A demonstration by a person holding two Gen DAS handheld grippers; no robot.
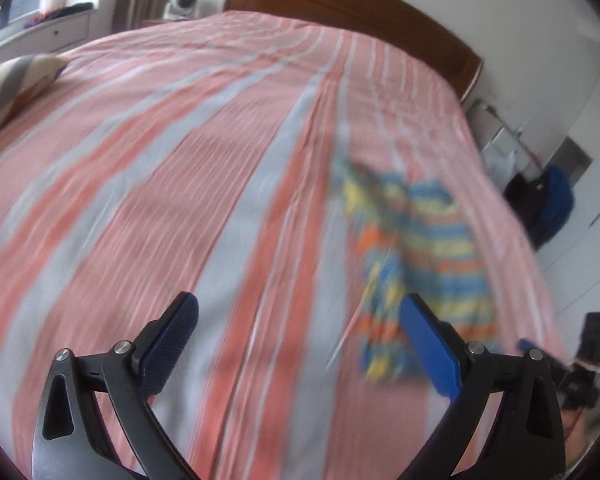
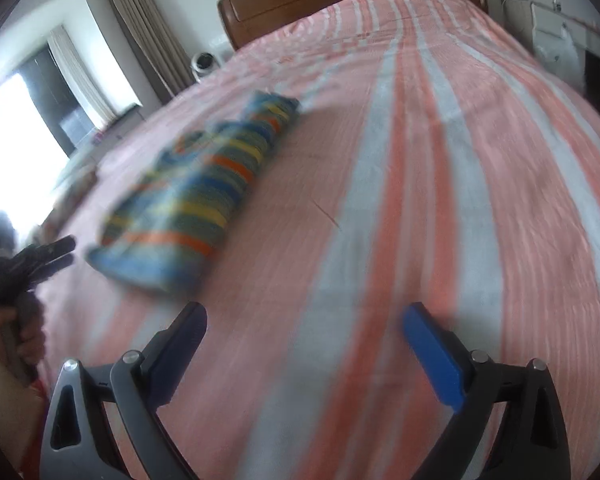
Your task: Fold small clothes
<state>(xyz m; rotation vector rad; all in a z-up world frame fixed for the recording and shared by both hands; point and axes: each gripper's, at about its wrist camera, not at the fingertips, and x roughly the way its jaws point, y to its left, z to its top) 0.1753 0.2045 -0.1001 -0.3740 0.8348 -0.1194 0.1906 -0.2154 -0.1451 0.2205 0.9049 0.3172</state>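
**One striped garment on the bed, both grippers empty**

Your bed (image 1: 180,160) is the biggest thing here: a wide, flat sheet of pink and pale grey stripes, finely ribbed, running up to one curved wooden headboard (image 1: 360,12) at 12 o'clock. Broad bare sheet lies open between the grippers and the headboard.

One garment (image 1: 420,248) lies on it, soft cloth banded in blue, yellow and orange, blurred in both views. In your left view it sits at 2 o'clock, near the bed's right edge; in your right view it lies at 10 o'clock (image 2: 196,196) as a long, bunched strip.

One striped pillow (image 1: 12,84) shows at 10 o'clock in the left view.

Your left gripper (image 1: 300,340) is spread wide, holding nothing; its blue pads (image 1: 428,348) are flat, rectangular and dimpled. Your right gripper (image 2: 304,344) is equally wide and empty.
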